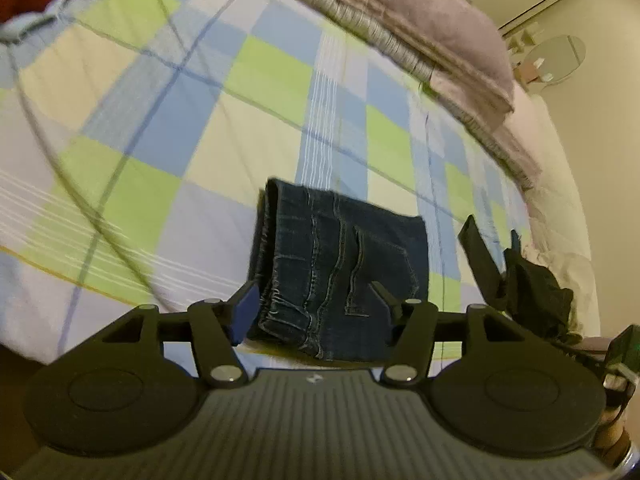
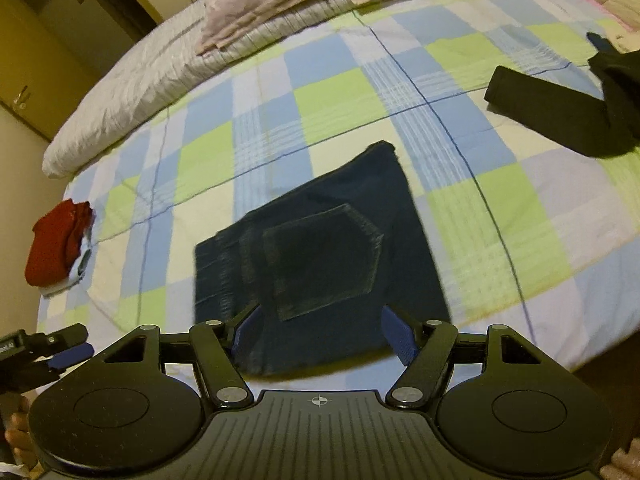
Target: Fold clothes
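Note:
Dark blue jeans (image 1: pixel 340 256) lie folded into a compact rectangle on the checked bedspread (image 1: pixel 168 128), near its front edge. In the right wrist view the jeans (image 2: pixel 320 248) show a back pocket facing up. My left gripper (image 1: pixel 316 300) is open, and its fingers straddle the near end of the jeans. My right gripper (image 2: pixel 322 330) is open too, its blue pads on either side of the jeans' near edge. Neither gripper holds any cloth. The left gripper (image 2: pixel 60 352) also shows at the lower left of the right wrist view.
A black garment (image 2: pixel 560 116) lies crumpled to the right of the jeans. A folded red garment (image 2: pixel 56 248) sits on pale cloth at the bed's left edge. A pink blanket (image 1: pixel 420 28) and a pale quilt (image 2: pixel 140 88) lie along the far side.

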A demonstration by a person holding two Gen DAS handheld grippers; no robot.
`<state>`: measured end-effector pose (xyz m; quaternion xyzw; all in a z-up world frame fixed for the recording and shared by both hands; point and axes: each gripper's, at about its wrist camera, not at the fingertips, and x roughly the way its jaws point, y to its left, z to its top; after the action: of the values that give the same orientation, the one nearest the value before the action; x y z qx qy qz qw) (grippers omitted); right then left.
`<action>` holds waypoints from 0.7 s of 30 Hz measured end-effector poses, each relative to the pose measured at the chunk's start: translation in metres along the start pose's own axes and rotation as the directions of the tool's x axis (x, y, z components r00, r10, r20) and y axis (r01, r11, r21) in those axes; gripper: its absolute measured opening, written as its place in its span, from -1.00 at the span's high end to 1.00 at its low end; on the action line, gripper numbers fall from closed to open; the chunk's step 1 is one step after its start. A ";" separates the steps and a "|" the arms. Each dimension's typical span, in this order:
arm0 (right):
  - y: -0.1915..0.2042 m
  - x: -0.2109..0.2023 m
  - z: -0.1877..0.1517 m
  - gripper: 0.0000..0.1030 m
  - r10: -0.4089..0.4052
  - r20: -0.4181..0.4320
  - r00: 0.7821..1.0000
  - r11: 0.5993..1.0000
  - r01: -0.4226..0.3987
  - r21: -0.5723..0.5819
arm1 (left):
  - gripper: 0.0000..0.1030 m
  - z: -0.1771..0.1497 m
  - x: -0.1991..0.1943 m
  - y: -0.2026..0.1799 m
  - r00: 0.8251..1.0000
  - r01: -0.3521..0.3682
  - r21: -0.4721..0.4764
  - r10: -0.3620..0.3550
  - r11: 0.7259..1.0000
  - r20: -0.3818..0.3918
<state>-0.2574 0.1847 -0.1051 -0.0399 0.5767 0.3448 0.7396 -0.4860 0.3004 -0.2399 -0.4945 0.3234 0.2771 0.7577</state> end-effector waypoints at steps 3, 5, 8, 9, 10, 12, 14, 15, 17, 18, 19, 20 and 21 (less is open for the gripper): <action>-0.022 0.021 0.009 -0.35 -0.002 -0.041 0.999 1.000 0.001 -0.004 | -0.09 -0.006 0.040 0.004 0.999 -0.030 0.028 0.031 0.999 -0.034; -0.037 0.035 0.015 -0.35 -0.003 -0.069 0.998 1.000 0.002 -0.007 | -0.15 -0.011 0.065 0.012 0.998 -0.043 0.035 0.044 0.998 -0.054; -0.058 0.056 0.022 -0.35 -0.002 -0.106 0.994 1.000 0.001 -0.010 | -0.15 -0.014 0.098 0.028 0.995 -0.023 -0.008 0.022 1.000 -0.093; -0.064 0.062 0.021 -0.35 0.005 -0.111 0.994 1.000 -0.006 -0.007 | -0.15 -0.013 0.106 0.032 0.995 -0.003 -0.028 0.000 1.000 -0.099; -0.069 0.067 0.021 -0.35 0.009 -0.109 0.994 1.000 -0.010 -0.004 | -0.18 -0.011 0.112 0.036 0.994 0.022 -0.044 -0.026 0.999 -0.102; -0.077 0.074 0.023 -0.35 0.012 -0.086 0.996 1.000 -0.012 -0.001 | -0.21 -0.008 0.126 0.042 0.992 0.064 -0.058 -0.070 0.996 -0.103; -0.084 0.081 0.026 -0.35 0.015 -0.074 0.997 1.000 -0.013 0.015 | -0.22 -0.003 0.139 0.044 0.990 0.077 -0.058 -0.083 0.995 -0.113; -0.088 0.085 0.028 -0.35 0.021 -0.067 0.998 0.999 -0.019 0.029 | -0.22 -0.001 0.146 0.046 0.989 0.087 -0.063 -0.094 0.994 -0.115; -0.095 0.092 0.033 -0.35 0.045 -0.050 0.998 0.997 -0.042 0.060 | -0.23 0.002 0.158 0.052 0.987 0.104 -0.082 -0.113 0.991 -0.113; -0.098 0.095 0.036 -0.35 0.058 -0.042 0.997 0.996 -0.055 0.072 | -0.24 0.003 0.163 0.056 0.987 0.101 -0.091 -0.111 0.991 -0.112; -0.099 0.098 0.039 -0.35 0.068 -0.037 0.997 0.995 -0.065 0.080 | -0.27 0.003 0.167 0.059 0.987 0.109 -0.099 -0.119 0.989 -0.110; -0.101 0.101 0.042 -0.35 0.075 -0.033 0.997 0.994 -0.072 0.085 | -0.28 0.004 0.170 0.061 0.985 0.125 -0.110 -0.136 0.986 -0.106; -0.103 0.104 0.045 -0.35 0.083 -0.029 0.996 0.993 -0.080 0.089 | -0.31 0.004 0.173 0.064 0.983 0.140 -0.120 -0.153 0.983 -0.103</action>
<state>-0.1532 0.1754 -0.2172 0.0106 0.6045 0.3480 0.7164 -0.4222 0.3446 -0.4069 -0.5734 0.3117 0.2101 0.7279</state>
